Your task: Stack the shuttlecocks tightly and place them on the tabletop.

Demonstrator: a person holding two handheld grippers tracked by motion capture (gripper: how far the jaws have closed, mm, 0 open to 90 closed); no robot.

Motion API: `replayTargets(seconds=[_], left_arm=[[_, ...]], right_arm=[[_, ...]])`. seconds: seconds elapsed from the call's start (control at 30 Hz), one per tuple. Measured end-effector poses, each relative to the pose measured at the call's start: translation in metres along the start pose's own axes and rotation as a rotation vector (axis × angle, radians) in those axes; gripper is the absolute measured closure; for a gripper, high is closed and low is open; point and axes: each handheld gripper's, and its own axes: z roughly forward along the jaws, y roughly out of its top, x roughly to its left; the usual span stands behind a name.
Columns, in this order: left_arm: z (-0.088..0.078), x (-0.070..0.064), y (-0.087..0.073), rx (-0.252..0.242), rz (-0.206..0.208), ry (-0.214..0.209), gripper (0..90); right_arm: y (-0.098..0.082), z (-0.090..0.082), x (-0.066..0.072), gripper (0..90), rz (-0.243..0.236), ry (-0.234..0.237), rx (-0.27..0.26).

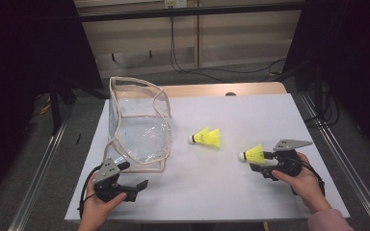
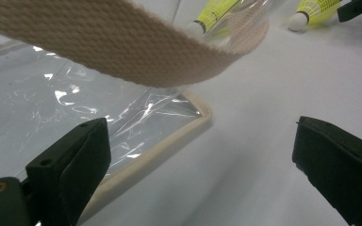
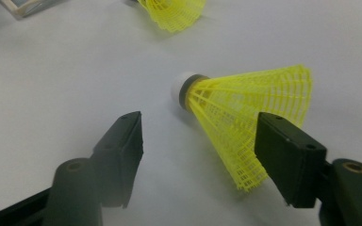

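Observation:
A yellow shuttlecock (image 1: 252,154) with a white cork lies on its side on the white table (image 1: 212,192), at the right. My right gripper (image 1: 263,162) is open around its skirt. In the right gripper view the shuttlecock (image 3: 245,106) lies between the jaws of that gripper (image 3: 199,121); the right jaw is near the skirt and the left jaw stands apart. A second yellow shuttlecock (image 1: 207,137) lies mid-table. A clear bag (image 1: 137,125) with beige trim stands at the left. My left gripper (image 1: 134,174) is open by its near corner, with the bag's strap (image 2: 122,42) above the jaws.
The table's front edge runs just below both hands. Metal rails (image 1: 38,168) flank the table left and right. Dark curtains and cables (image 1: 188,62) lie beyond the far edge. The left gripper view shows the bag's trimmed bottom edge (image 2: 169,141) on the table.

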Motion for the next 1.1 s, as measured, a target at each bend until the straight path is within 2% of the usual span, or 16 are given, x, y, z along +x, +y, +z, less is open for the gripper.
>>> replayTargets(seconds=[0.13,0.23,0.3,0.4,0.43,0.67,0.73,0.8,0.83,1.1], left_arm=[[-0.0005,-0.0001,0.0003,-0.001,-0.002,-0.002,5.0],[-0.0004,-0.0002,0.0003,-0.009,-0.005,-0.001,5.0],[-0.0016,0.0011,0.0008,0.015,0.014,0.006,5.0],[-0.0007,0.0006,0.0003,0.0,0.006,0.001,5.0],[-0.0008,0.0004,0.0005,0.0,0.003,-0.002,5.0],[-0.0011,0.0007,0.0006,0.005,0.008,0.002,5.0],[-0.0001,-0.0003,0.0003,-0.01,-0.005,0.001,5.0],[-0.0004,-0.0001,0.0003,-0.008,-0.004,-0.001,5.0],[-0.0013,0.001,0.0005,0.006,0.012,0.002,5.0],[-0.0014,0.0012,0.0004,0.008,0.012,0.004,5.0]], right_arm=[[0.0002,0.001,-0.0011,42.0,0.011,-0.013,-0.002],[0.0004,0.0006,-0.0019,46.1,0.013,-0.011,-0.002],[0.0004,0.0008,-0.0022,47.3,0.013,-0.008,-0.002],[0.0008,0.0011,-0.0023,50.5,0.018,0.004,0.001],[0.0007,0.0016,-0.0027,51.8,0.012,-0.005,0.002],[0.0012,0.003,-0.0032,60.0,0.009,0.007,-0.001],[0.0012,0.0031,-0.0029,60.9,0.015,0.012,-0.002],[0.0013,0.0036,-0.003,62.3,0.014,0.019,-0.001],[0.0013,0.0039,-0.003,62.4,0.016,0.022,-0.002],[0.0009,0.0055,-0.004,67.5,0.004,0.025,0.002]])
